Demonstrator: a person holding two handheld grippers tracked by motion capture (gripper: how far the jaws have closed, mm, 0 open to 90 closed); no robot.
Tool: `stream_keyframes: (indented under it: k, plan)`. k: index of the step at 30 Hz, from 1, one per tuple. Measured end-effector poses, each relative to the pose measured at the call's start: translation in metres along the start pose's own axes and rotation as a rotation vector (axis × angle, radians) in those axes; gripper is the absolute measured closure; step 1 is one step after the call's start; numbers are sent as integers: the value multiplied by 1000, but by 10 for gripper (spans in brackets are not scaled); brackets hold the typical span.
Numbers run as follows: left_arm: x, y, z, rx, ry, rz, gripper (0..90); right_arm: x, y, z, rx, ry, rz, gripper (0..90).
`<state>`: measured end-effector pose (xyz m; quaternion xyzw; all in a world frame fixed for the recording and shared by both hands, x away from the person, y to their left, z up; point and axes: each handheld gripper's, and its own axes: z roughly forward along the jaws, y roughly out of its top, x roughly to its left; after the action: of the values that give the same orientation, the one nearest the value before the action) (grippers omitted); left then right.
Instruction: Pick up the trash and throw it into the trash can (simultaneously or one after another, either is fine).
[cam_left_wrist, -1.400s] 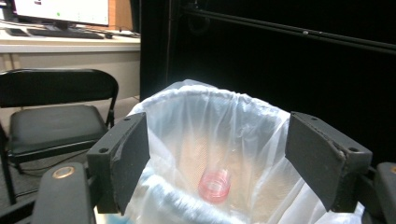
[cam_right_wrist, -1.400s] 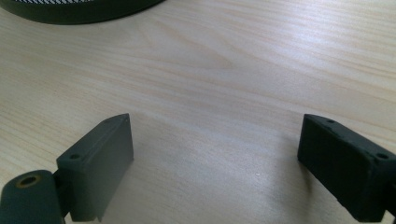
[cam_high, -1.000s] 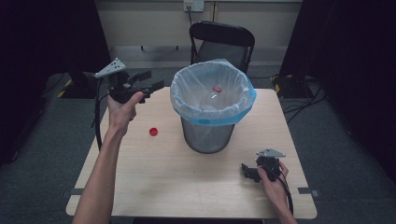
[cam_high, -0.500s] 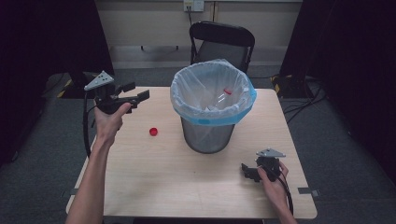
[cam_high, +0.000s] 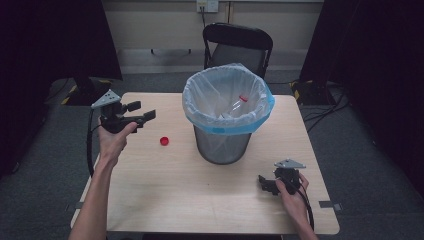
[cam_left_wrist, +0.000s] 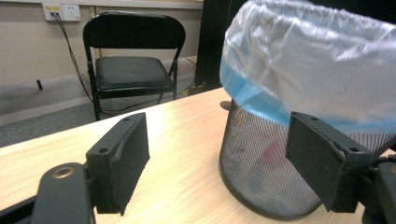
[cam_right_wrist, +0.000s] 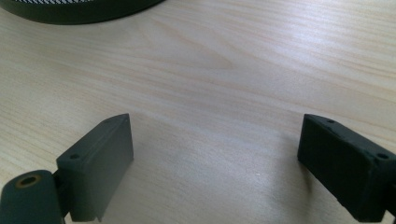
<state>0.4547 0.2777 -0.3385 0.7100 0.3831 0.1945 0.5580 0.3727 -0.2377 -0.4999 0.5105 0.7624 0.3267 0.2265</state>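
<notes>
Container: round black wire-mesh waste bin (cam_high: 222, 145), upright near the middle of the worktop (cam_high: 165, 195), lined with a thin translucent white plastic bag (cam_high: 200, 102) whose blue-tinted edge folds down over the rim. Inside lies a clear plastic bottle (cam_high: 231, 106) with a red neck end, tilted against the liner. In the left gripper view the mesh shows fine and dark, with a blurred reddish shape behind it that cannot be made out.

Loose item: small round red bottle cap (cam_high: 164, 141), flat on the worktop to the left of the bin, apart from it.

Worktop: pale wood-grain laminate, rectangular, smooth.

Left gripper (cam_high: 141, 112): black, with grey three-cornered plate, held above the worktop's left edge, pointing towards the bin; its jaws have just been opening and stand wide apart with nothing between them.

Right gripper (cam_high: 263, 182): black, resting low at the worktop's near right corner; jaws wide apart over bare wood.

Background: black folding chair (cam_high: 237, 47) with padded seat, behind the worktop.
</notes>
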Motion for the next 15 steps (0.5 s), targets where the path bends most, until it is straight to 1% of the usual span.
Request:
stream_keyframes:
  k: [1,3,4,6,8,9,10,11,13,15]
  plan:
    - [0,-3,2,10,3,-2,200,0,0,0,0,-1,0,95]
    - [1,-10,5,40,13,18,200,0,0,0,0,0,0,95]
    - [1,-12,6,41,18,13,202,0,0,0,0,-1,1,95]
    - [2,-18,9,62,2,6,203,0,0,0,0,-1,0,95]
    - [3,-24,12,79,10,17,242,0,0,0,0,-1,0,95]
    - [4,-28,14,95,13,16,239,0,0,0,0,-1,1,95]
    - [5,-30,14,100,12,8,234,0,0,0,0,-1,1,95]
    - [6,-34,16,127,10,14,231,0,0,0,0,-1,1,95]
    - [6,-39,17,132,28,24,227,0,0,0,0,-1,1,95]
    - [8,-46,21,151,28,12,227,0,0,0,0,0,0,95]
